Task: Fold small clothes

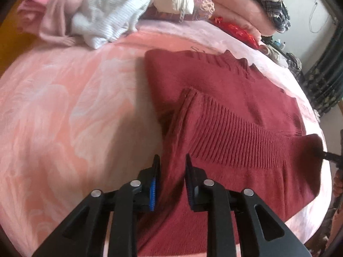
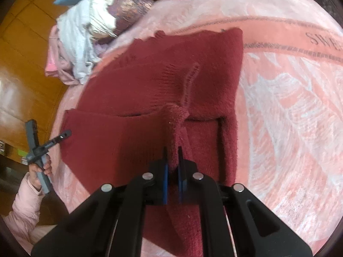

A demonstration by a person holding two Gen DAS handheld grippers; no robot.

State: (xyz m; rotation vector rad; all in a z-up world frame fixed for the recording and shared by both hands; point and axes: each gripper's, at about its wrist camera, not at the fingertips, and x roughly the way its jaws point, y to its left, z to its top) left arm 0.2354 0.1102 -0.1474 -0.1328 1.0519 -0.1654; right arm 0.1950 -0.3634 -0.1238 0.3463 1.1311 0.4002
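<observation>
A dark red knit sweater [image 1: 214,90] lies partly folded on a pink blanket [image 1: 75,107]. Its ribbed hem is raised off the bed toward the camera. My left gripper [image 1: 172,162] is shut on one side of that raised edge, and red fabric fills the gap between its fingers. In the right wrist view my right gripper [image 2: 172,150] is shut on a bunched pinch of the sweater [image 2: 150,81]. The left gripper [image 2: 67,132] shows there at the sweater's left corner, held by a hand in a pink sleeve [image 2: 23,203]. The right gripper's tip [image 1: 324,155] shows at the far right of the left wrist view.
A pile of white, pale blue and pink clothes [image 1: 107,10] sits at the far left of the bed, beside patterned cushions [image 2: 130,6]. A red item [image 1: 235,30] and a plaid garment [image 1: 270,0] lie at the back. A wooden floor [image 2: 25,53] borders the bed.
</observation>
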